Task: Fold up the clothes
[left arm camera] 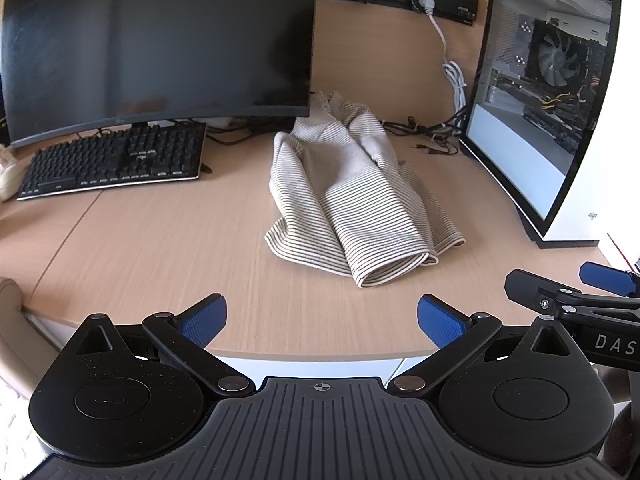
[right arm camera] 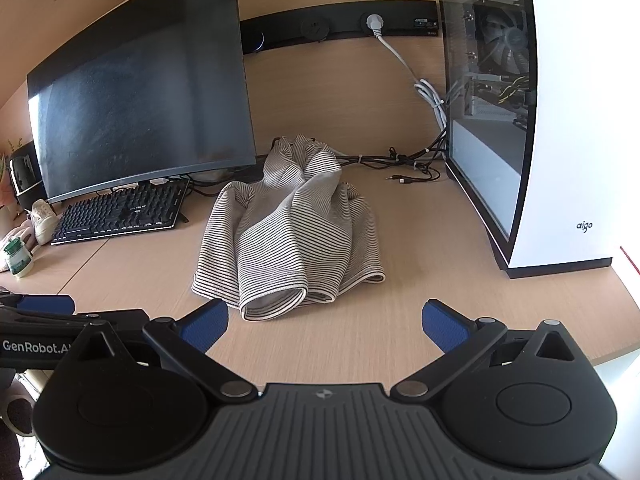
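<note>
Table (left arm camera: 160, 248): wide pale-wood top, carrying everything ahead of both claws. Nothing folded on it yet.

Monitor (left arm camera: 160, 48): dark, ahead and to the left of the left claw. PC case (right arm camera: 560, 140), white with a glass side, ahead and to the right of the right claw. Between them lies the working space.

Striped garment (left arm camera: 352, 200): the 1 task item visible. Straight ahead of the left claw, slightly to its right; straight ahead of the right claw, slightly to its left. It lies in a rumpled heap, bunched up at the far end, with 1 open hem or cuff facing the claws. No flat panel, no crease line, no squared edge. Judgement: folding has not begun; spreading, flattening and every fold remain.

Keyboard (left arm camera: 116, 160): black, ahead-left, well apart from the garment. Cables (right arm camera: 400, 160) run behind the heap, near its far end; whether they touch the cloth I cannot tell.

Left claw (left arm camera: 322, 322): blue pads spread wide, nothing between them, short of the garment's near hem.

Right claw (right arm camera: 325, 322): also spread wide, empty; its left pad sits just beside the near hem in its own view, not gripping.
</note>
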Available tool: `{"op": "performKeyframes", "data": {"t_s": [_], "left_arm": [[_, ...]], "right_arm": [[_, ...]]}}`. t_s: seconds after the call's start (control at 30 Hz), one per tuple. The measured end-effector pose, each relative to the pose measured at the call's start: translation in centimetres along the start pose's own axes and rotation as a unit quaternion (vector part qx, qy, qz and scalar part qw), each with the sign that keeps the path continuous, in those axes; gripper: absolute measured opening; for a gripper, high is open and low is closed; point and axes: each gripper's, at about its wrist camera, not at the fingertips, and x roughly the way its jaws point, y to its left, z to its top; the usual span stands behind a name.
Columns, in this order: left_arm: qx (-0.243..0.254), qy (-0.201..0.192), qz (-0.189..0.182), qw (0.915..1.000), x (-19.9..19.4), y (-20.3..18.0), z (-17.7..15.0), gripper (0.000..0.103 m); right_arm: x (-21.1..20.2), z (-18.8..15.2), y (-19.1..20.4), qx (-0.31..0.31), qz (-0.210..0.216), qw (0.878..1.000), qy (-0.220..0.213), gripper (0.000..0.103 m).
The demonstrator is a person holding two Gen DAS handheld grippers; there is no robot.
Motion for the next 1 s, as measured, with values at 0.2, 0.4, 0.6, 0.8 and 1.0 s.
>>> {"op": "performKeyframes", "data": {"t_s": [0.2, 0.4, 0.6, 0.8, 1.0], "left_arm": [[-0.005, 0.006, -0.001, 1.0, 0.5, 0.1, 0.1, 0.103], [-0.007, 0.017, -0.006, 0.9998, 1.5, 0.5, 0.6, 0.103], [-0.005, 0.03, -0.025, 0.9992, 3.6, 1.4, 1.9, 0.103], [-0.01, 0.052, -0.054, 0.9971, 7.1, 3.1, 3.4, 0.103], [-0.016, 0.067, -0.088, 0.9938, 10.5, 5.9, 5.8, 0.103]], "right_arm": [[0.4, 0.1, 0.0, -0.002, 0.0, 1.0, 0.006, 0.103], [1.4, 0.2, 0.1, 0.0, -0.002, 1.0, 0.016, 0.103], [3.2, 1.0, 0.3, 0.011, -0.013, 1.0, 0.024, 0.103], [6.2, 1.2, 0.7, 0.022, -0.037, 0.998, 0.052, 0.103], [9.4, 2.3, 1.3, 0.046, -0.065, 0.994, 0.073, 0.103]]}}
